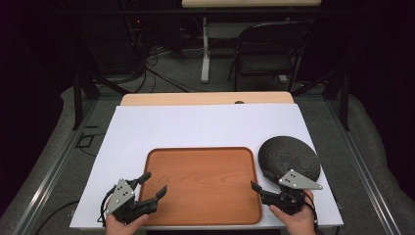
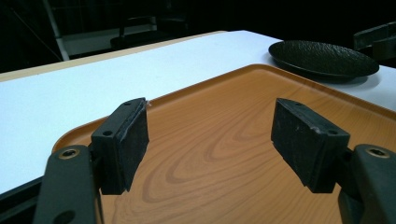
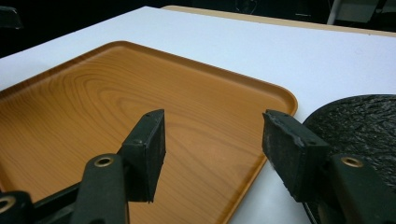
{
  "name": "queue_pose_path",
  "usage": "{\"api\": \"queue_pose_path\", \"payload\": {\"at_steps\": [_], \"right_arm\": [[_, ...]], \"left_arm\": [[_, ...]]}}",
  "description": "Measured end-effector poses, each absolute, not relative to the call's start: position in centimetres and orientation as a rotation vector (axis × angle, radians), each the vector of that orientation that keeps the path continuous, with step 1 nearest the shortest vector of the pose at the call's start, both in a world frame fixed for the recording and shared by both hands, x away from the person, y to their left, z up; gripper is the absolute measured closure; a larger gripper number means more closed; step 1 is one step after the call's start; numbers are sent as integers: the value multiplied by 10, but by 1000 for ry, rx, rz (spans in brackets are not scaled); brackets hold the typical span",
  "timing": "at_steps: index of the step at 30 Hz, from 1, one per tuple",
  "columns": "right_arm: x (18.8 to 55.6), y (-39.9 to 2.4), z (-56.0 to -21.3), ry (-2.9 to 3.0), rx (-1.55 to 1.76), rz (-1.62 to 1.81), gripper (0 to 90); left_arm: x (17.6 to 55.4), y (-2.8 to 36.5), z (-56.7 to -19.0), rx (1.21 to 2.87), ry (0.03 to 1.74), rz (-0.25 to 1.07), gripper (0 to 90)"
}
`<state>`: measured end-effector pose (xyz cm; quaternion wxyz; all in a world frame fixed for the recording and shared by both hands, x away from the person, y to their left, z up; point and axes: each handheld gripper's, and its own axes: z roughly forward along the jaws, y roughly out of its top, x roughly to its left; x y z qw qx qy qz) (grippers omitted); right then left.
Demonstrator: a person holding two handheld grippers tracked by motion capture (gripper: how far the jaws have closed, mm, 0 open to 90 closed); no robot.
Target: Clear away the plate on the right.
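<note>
At table front, L gripper (image 1: 149,185) & R gripper (image 1: 260,183) are hovering wide open, empty, over wooden tray (image 1: 202,182) edges, black plate (image 1: 288,157) just beside tray's right rim; approach step, probably next: R jaws closing on plate rim.

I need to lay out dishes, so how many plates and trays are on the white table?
2. A wooden tray lies at the near middle of the table, bare, between the two grippers. A black plate sits right beside the tray's right edge, also bare. Nothing looks hidden.
</note>
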<state>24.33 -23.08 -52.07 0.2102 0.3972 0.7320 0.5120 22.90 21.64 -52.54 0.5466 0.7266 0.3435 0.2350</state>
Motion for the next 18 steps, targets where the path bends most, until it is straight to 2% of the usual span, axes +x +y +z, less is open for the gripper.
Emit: {"api": "queue_pose_path", "payload": {"at_steps": [18], "right_arm": [[247, -233, -521, 2046, 1128, 1405, 389]], "left_arm": [[228, 214, -527, 1758, 821, 536, 255]]}}
